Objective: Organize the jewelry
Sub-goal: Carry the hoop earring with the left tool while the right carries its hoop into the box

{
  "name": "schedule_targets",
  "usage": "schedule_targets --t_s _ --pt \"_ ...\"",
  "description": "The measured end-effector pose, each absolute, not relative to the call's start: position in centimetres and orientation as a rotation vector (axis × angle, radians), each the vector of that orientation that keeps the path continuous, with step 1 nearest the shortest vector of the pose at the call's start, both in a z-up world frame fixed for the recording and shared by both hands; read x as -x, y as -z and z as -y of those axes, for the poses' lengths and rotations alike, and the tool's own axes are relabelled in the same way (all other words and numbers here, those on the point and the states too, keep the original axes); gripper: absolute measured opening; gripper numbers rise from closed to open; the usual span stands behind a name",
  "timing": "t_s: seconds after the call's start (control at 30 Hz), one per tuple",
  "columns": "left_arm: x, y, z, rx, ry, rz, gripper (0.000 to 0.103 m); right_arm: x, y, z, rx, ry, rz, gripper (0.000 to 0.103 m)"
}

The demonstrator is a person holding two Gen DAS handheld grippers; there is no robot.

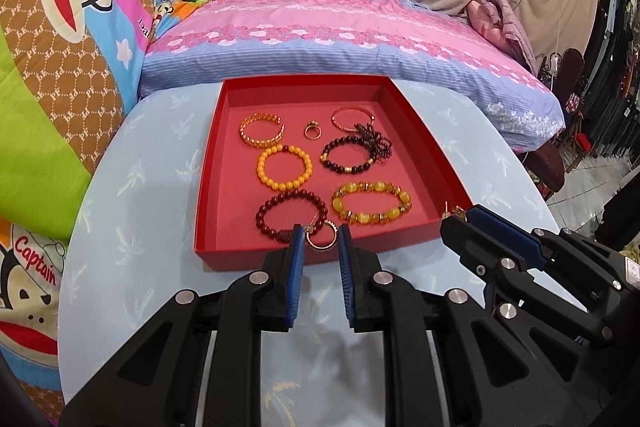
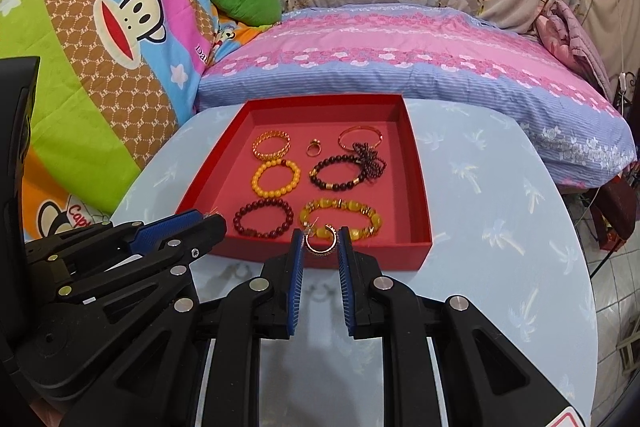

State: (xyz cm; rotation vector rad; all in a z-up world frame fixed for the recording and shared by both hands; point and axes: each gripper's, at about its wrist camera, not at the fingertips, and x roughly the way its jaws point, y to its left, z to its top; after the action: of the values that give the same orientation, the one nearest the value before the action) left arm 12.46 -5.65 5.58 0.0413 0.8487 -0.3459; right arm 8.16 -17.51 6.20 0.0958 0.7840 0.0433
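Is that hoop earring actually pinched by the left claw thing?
Touching. In the left wrist view, the hoop earring sits clamped between the left gripper jaws, both blue pads pressing its sides.

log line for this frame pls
left gripper: holds hoop earring | right gripper: holds hoop earring | both at red tray near edge

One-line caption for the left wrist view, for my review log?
Left gripper holds a hoop earring over the near edge of the red tray of bracelets; right gripper alongside.
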Motion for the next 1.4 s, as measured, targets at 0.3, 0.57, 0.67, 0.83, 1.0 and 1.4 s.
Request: schedule_targets --t_s 0.3,0.57,0.67,0.83,1.0,1.4 --pt "-15.8 -6.1 6.4 -0.040 0.351 -0.836 0.017 -11.3 -6.7 18.5 -0.108 -0.033 -0.772 0.016" --pt "-18.8 -5.3 7.2 -0.041 0.346 -0.850 0.017 -14.4 -5.9 19.1 -0.118 -0.019 -0.784 0.016" --pt "-19.9 -4.8 7.4 -0.042 0.344 -0.861 0.017 -15.5 -5.3 19.4 -0.123 -0.014 -0.794 0.016" --pt "-21.7 -3.6 7.7 -0.046 0.338 -0.882 0.017 -17.2 -4.1 19.8 -0.134 -0.005 -0.815 0.016" --pt "-23.1 -2.3 8.0 -0.048 0.333 -0.905 0.017 -18.6 -2.9 20.1 -0.140 0.003 -0.835 0.016" --pt "-25.3 0.2 8.2 -0.047 0.323 -0.949 0.017 -20.8 -0.5 20.4 -0.144 0.013 -0.879 0.016"
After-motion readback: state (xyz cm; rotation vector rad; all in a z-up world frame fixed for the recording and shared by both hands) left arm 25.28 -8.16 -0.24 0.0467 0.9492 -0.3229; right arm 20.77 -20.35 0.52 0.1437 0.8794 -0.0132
